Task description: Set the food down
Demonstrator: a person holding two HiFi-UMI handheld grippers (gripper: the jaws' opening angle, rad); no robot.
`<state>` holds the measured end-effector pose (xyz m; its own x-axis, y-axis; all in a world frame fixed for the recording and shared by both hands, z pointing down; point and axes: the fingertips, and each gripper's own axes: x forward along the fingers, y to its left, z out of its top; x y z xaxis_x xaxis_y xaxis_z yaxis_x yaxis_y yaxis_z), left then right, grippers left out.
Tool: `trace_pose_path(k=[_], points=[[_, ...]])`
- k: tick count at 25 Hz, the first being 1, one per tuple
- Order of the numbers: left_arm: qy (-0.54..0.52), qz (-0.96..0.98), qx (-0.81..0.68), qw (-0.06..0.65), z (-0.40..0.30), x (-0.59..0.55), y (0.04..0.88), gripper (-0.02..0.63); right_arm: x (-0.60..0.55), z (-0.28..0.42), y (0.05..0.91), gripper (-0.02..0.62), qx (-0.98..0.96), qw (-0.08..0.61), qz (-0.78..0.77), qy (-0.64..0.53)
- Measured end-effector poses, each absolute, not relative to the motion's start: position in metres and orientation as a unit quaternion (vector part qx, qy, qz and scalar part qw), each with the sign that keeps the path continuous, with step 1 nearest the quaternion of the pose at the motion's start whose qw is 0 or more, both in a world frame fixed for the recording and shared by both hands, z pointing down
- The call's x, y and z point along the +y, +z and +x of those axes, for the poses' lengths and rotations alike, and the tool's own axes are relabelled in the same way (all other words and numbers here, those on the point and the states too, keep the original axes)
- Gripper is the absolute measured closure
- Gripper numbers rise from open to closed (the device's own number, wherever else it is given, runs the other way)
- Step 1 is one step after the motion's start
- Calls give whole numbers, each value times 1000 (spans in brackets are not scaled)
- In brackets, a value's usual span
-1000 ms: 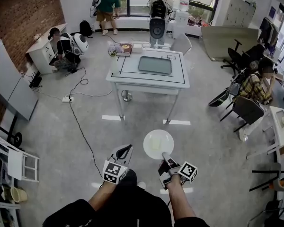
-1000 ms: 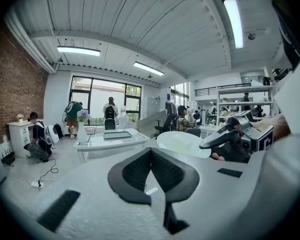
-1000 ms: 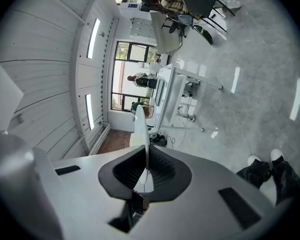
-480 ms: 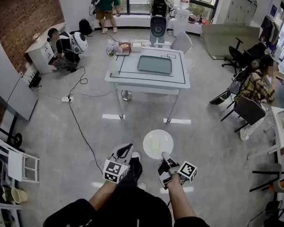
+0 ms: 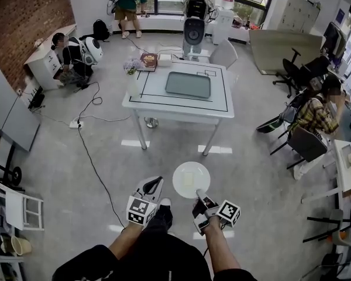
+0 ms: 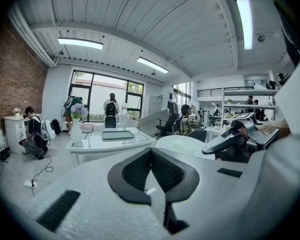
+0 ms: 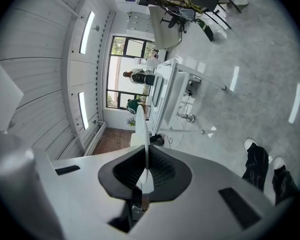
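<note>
Bare grey floor [image 5: 164,151] lies open between the near grippers and the near edge of the far white table [image 5: 164,105], with a chair [image 5: 309,143] off to the right. The right gripper [image 5: 200,193] pinches the near rim of 1 round white plate [image 5: 181,187], held level above the floor. On it lies a pale flat piece of food [image 5: 190,178], too washed out to identify. Just left, the left gripper [image 5: 158,182] has its 2 jaws pressed together on nothing, and in the right gripper view the plate shows only as a thin edge-on line.

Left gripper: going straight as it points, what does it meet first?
Nothing close: the left gripper aims across the floor at the white table; likely its near edge first, though depth is unclear. The plate sits right of that line.
</note>
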<state>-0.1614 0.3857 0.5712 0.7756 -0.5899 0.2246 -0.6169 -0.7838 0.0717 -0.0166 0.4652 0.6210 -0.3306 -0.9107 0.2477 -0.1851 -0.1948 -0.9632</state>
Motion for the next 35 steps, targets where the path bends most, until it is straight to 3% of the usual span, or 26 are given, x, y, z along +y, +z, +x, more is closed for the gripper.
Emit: trace_pose_path(k=[19, 35], points=[[92, 955, -274, 66, -99, 190, 564, 600, 278, 28, 604, 578, 542, 333, -507, -582], [98, 949, -289, 81, -90, 122, 572, 600, 211, 38, 614, 578, 542, 323, -492, -600]])
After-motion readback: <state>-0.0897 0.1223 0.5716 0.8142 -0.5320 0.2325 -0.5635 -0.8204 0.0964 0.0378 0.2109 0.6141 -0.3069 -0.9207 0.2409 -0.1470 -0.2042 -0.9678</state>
